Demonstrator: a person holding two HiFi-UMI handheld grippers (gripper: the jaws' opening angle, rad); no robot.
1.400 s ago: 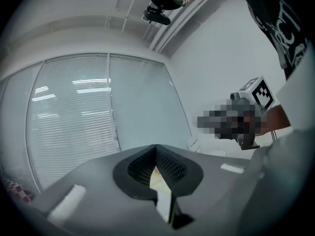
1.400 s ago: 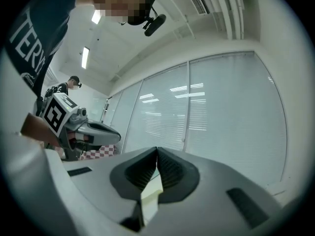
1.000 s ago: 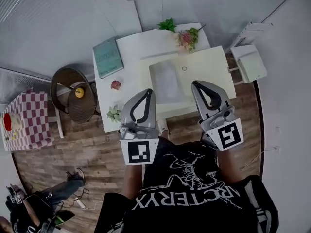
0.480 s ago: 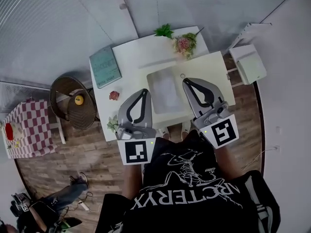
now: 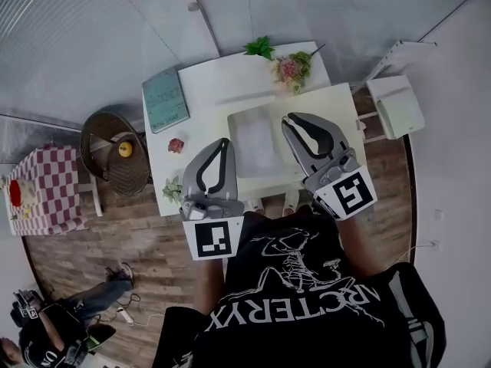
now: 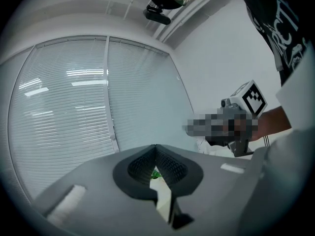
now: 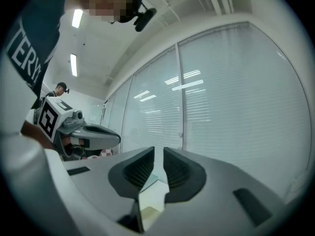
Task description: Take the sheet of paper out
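The sheet of paper lies flat on the left part of a cream mat. It shows as a pale, glossy rectangle, apparently inside a clear sleeve, though the head view is too small to be sure. Neither tool has hold of it. The right gripper hangs over the mat just beside the sheet's right edge. Its own view shows its ribbed pads drawn together with only a thin slit between them and nothing in it. The left gripper hangs at the mat's left edge, just beside the sheet's left side. Its pads meet at the tips, also empty. The mat rests on a white table and covers its near right part. Beyond the mat's far edge stand a bunch of pink flowers and a green plant. To the mat's left a teal book lies on the table. Nearer the person, also left of the mat, are a small pink object and a small succulent. Further left, off the table, a round wicker chair holds a yellow object. Right of the mat stands a white chair.
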